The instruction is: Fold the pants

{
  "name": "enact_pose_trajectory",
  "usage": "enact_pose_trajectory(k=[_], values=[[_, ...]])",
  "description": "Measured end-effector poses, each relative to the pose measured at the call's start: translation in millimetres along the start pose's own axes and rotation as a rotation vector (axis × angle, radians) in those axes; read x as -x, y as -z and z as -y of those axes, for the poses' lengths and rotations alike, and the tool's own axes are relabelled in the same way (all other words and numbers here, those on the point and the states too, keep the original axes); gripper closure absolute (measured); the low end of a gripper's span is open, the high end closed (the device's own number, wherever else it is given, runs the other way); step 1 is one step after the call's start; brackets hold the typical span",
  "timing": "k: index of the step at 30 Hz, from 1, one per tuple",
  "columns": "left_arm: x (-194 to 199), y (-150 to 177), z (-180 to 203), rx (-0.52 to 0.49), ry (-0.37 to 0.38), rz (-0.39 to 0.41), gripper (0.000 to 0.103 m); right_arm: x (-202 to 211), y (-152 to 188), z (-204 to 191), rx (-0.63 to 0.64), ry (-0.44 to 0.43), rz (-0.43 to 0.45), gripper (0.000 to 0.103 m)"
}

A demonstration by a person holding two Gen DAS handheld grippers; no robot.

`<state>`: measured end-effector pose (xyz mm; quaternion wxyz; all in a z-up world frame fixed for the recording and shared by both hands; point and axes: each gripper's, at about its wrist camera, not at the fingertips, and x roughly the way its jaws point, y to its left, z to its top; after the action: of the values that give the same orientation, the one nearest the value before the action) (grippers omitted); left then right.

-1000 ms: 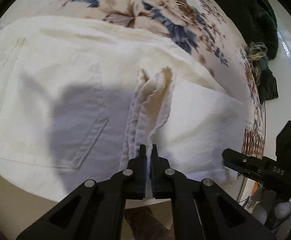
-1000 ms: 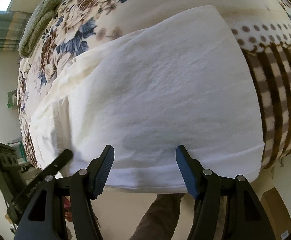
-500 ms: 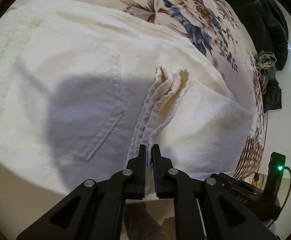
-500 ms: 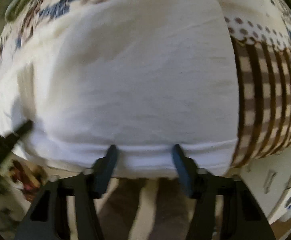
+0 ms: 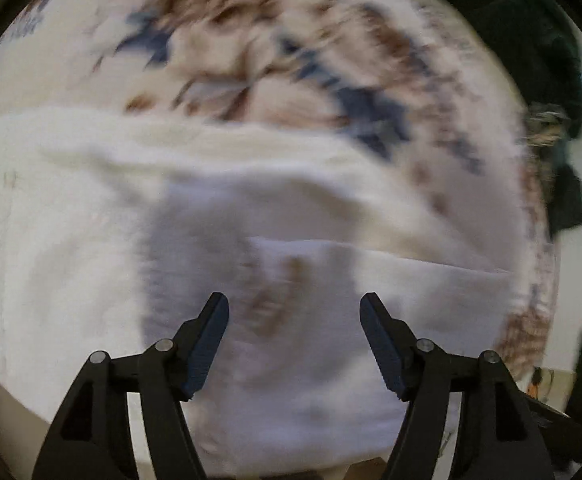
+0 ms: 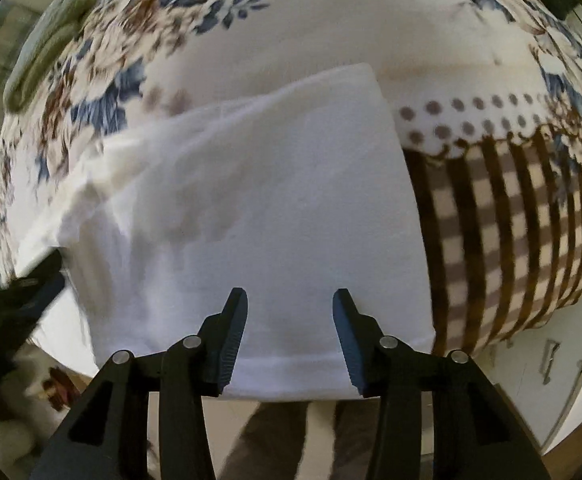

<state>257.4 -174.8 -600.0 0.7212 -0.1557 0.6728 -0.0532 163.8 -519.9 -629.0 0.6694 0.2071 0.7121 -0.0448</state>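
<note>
White cotton pants (image 6: pixel 259 208) lie folded flat on the floral bedspread (image 6: pixel 139 56). We hold the left tool (image 5: pixel 294 340) above them, jaws opening and empty, letting the fold settle; our right tool (image 6: pixel 289 336) hovers at the near hem, jaws opening, gripping nothing.

Left hand-held gripper (image 5: pixel 294 312) points steeply downward, its two black fingers spread wide apart and opening further, with nothing pinched between the ribbed pads; this view is blurred. Right hand-held gripper (image 6: pixel 289 308) also points steeply downward, its fingers parted to a narrower gap and opening slightly, the pads gripping nothing. In the right wrist view, the left hand-held gripper shows as a dark blur at the left edge, and the person's trousered legs (image 6: pixel 283 440) appear below.
</note>
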Motion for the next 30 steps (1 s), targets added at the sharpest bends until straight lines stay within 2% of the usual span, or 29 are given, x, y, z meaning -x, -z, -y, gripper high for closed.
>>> enact_pose_trajectory(k=[4,8,10,13,15,16,18,20,22,24,28,30], values=[[-5.0,1.5,-31.7,0.065,0.068,0.004,0.038,-14.2,-3.9,-7.7,0.007,0.014,-0.008,0.056],[3.1,7.2,-33.8,0.079,0.054,0.02,0.037,-29.9,-4.7,-18.6,0.027,0.034,-0.01,0.056],[10.8,9.3,-37.5,0.101,0.071,0.027,0.037,-29.2,-6.3,-23.1,0.03,0.026,-0.009,0.056],[34.8,14.7,-46.3,0.143,0.067,0.083,0.037,-24.8,-7.5,-30.8,0.04,0.008,-0.006,0.056],[57.8,23.7,-59.4,0.175,0.158,0.153,0.037,-24.9,-9.4,-37.9,0.046,-0.005,-0.003,0.053],[67.5,29.9,-68.7,0.198,0.189,0.186,0.037,-25.6,-9.8,-41.7,0.05,-0.018,-0.001,0.048],[87.9,44.4,-98.5,0.278,0.217,0.255,0.03,-27.9,-7.6,-47.4,0.053,-0.046,-0.017,0.044],[103.9,58.9,-136.6,0.392,0.223,0.319,0.011,-30.5,-5.8,-55.4,0.06,-0.063,-0.039,0.044],[107.4,69.9,-171.7,0.499,0.247,0.324,0.008,-30.8,-2.6,-65.7,0.082,-0.056,-0.047,0.044],[105.5,81.8,-211.2,0.636,0.217,0.315,0.009,-33.8,-1.2,-76.4,0.1,-0.041,-0.052,0.044],[93.7,92.8,-255.7,0.768,0.183,0.338,0.009,-42.4,0.8,-87.5,0.108,-0.014,-0.073,0.044],[74.9,91.4,-267.9,0.817,0.22,0.31,0.012,-47.4,-0.4,-91.5,0.103,0.012,-0.079,0.044]])
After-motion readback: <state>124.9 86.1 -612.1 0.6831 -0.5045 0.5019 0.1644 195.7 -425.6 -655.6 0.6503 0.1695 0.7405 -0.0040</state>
